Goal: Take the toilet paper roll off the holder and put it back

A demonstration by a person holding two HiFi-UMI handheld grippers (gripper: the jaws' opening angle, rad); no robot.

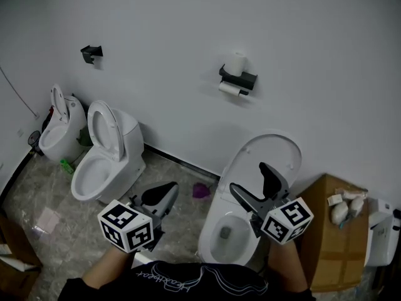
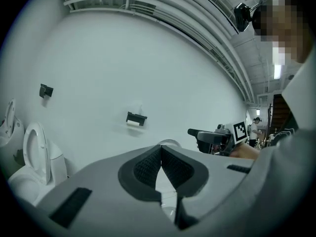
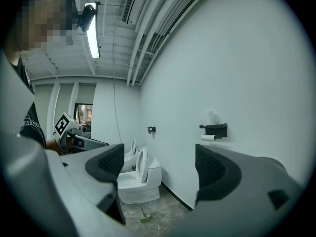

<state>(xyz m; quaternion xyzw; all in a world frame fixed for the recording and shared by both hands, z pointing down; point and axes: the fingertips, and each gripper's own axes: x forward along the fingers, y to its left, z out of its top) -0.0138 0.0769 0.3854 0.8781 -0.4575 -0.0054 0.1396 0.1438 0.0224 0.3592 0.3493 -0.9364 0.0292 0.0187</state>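
- Paper wound on a core is likely handling light and soft. The toilet paper roll (image 1: 230, 88) is hanging on its side under the black holder (image 1: 244, 78) on the wall, and a spare roll (image 1: 236, 61) is standing upright on the holder's top.
- A hard squeeze is probably risking a dented roll or a torn loose sheet. A gentle grip across the hanging roll's round sides, near its middle, is looking like the safest hold. I cannot tell from here which end of the holder's bar is lying open.
- The right gripper (image 1: 249, 179) is standing wide open. Nothing is sitting between its jaws and they are touching nothing, with the holder showing far off past the right jaw in the right gripper view.
- The left gripper (image 1: 168, 192) is carrying nothing either. Its jaws are pressing together at the tips, with only bare wall showing beyond them.
- Both grippers are hovering low, close to the person's body. The right one is hanging over the open toilet (image 1: 276, 144) below the holder, well apart from the roll.
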